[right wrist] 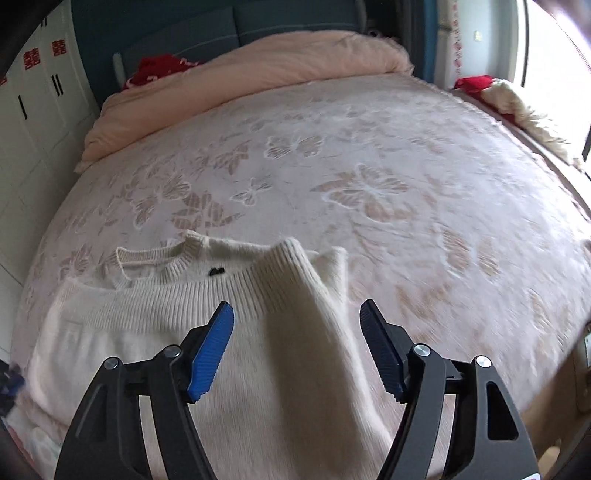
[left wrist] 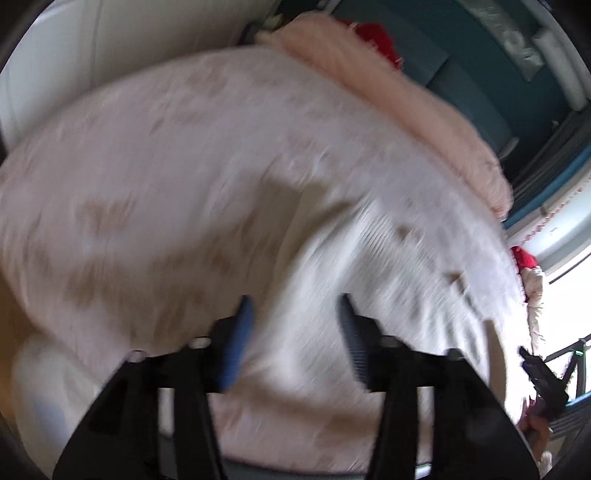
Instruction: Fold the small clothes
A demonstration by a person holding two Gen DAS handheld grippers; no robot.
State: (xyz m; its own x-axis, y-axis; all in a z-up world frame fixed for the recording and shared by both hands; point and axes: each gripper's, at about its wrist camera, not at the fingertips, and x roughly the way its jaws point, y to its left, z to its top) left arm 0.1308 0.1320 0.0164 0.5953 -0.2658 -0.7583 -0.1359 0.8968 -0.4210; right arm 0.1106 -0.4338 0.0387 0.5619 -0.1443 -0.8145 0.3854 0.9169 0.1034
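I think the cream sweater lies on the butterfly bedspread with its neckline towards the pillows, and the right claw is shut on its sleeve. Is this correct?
Not quite. The right claw is open: in the right wrist view its blue pads stand well apart, with the folded sleeve of the cream sweater between them, ungripped. The rest holds: the sweater lies on the butterfly bedspread, neckline towards the pillows.

Bed (right wrist: 369,155) wears a pale butterfly-print cover; a rolled peach blanket (right wrist: 258,70) lies along its far edge. Red fabric (right wrist: 159,66) sits behind it against the teal headboard (right wrist: 207,26). White cabinets (right wrist: 40,103) stand left.
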